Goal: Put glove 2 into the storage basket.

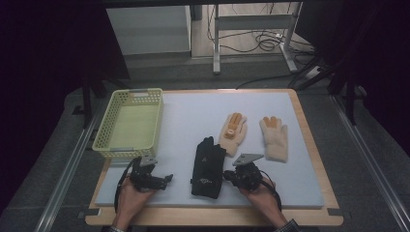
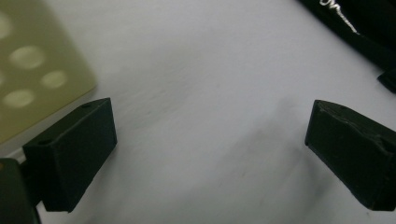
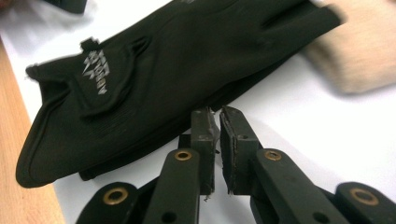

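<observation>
The black glove [image 1: 208, 166] lies flat on the pale mat [image 1: 193, 116], near the front edge and about in the middle between the two hands. It points away from the person, with the fingers toward the far side and the cuff toward the near side. In the right gripper view the black glove [image 3: 154, 79] shows a smooth, thin, dark fabric with fine ribs near the cuff. A strap crosses the wrist part and carries a small light grey logo. The fingers lie close together.

The right gripper [image 1: 231, 176] is just beside the right edge of this glove, near the cuff. Its jaws are pressed almost together, with only a thin slit between them and nothing inside; the tips are very near the edge of the glove, and I cannot tell if they touch it.

The left gripper [image 1: 167, 179] rests on the mat left of the glove, near the yellow basket [image 1: 109, 145]. Its jaws are spread wide over the bare mat.

Two beige gloves [image 1: 274, 137] lie farther back on the right
</observation>
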`<move>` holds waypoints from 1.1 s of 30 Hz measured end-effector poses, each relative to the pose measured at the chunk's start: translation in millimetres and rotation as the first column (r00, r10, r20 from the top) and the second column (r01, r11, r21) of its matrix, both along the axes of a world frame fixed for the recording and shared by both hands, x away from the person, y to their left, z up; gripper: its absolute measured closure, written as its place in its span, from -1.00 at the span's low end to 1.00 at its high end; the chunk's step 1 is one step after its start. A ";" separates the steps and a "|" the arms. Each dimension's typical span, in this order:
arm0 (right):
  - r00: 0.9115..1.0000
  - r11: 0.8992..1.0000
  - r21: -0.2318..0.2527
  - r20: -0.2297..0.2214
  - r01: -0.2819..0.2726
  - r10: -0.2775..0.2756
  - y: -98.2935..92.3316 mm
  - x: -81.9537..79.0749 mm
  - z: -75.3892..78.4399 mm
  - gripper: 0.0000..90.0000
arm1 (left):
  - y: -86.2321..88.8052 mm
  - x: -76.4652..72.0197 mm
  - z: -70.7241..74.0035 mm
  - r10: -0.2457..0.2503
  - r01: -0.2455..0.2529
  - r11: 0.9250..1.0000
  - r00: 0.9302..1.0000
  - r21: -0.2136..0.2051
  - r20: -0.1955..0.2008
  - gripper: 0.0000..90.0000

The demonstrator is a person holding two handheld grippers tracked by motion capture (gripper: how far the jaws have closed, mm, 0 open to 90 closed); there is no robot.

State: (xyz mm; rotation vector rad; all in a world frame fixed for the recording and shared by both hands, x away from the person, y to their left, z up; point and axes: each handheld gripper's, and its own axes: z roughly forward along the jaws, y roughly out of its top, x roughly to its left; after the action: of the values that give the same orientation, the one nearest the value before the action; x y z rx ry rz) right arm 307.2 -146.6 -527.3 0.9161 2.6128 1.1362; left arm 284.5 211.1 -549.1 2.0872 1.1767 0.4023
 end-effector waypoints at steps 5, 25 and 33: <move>1.000 1.000 0.009 -0.005 -0.022 0.022 15.4 1.7 -4.2 0.83 | 13.5 -9.1 -3.4 0.027 -0.027 1.000 1.000 0.015 -0.002 -0.94; 0.999 1.000 0.011 0.030 -0.027 0.027 73.2 30.2 -9.3 0.82 | 22.1 -8.3 -6.7 0.043 -0.043 0.999 0.999 0.015 -0.002 -0.99; 0.996 1.000 -0.018 0.084 -0.018 0.020 94.2 43.1 -10.7 0.81 | 20.5 -8.8 -7.3 0.051 -0.051 0.999 0.999 0.020 0.004 -1.00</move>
State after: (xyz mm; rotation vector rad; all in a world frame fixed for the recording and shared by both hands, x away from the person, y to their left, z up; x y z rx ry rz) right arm 350.3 -52.4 -538.1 0.8229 2.5649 1.1290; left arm 275.7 231.6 -556.4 2.0762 1.2305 0.4424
